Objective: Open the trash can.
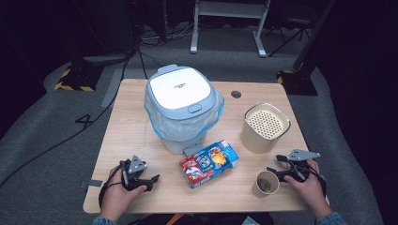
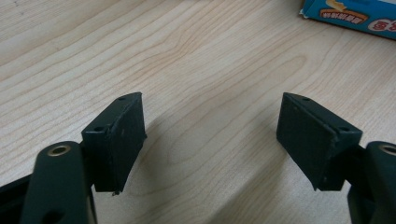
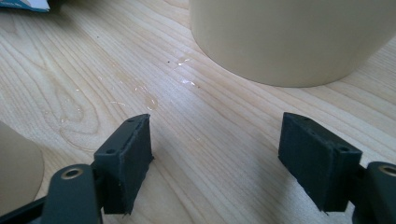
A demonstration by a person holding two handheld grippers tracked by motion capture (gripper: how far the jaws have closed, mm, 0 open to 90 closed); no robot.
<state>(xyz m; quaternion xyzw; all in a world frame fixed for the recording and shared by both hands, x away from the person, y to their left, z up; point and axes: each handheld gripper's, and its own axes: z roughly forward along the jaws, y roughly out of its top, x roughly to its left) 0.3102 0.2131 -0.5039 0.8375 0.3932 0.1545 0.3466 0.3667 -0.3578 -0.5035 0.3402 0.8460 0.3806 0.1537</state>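
Note:
My left gripper [image 1: 151, 182] lies low over the table's front left corner, held in a hand, jaws pointing right. In the left gripper view, my left gripper [image 2: 210, 121] is open over bare wood, with the edge of a colourful snack box [image 2: 348, 11] beyond. My right gripper [image 1: 273, 164] is at the front right, jaws pointing left, just right of a paper cup [image 1: 266, 183]. In the right gripper view, my right gripper [image 3: 215, 140] stands open with nothing between the jaws. A cream canister [image 3: 289, 37] stands ahead and the paper cup [image 3: 16, 163] at the left.
A white-lidded bin [image 1: 180, 105] lined with a blue bag stands mid-table. The snack box [image 1: 209, 163] lies in front of it. The cream canister [image 1: 265, 126] with a perforated insert stands at the right. Small wet spots [image 3: 149, 100] mark the wooden table [image 1: 131, 122].

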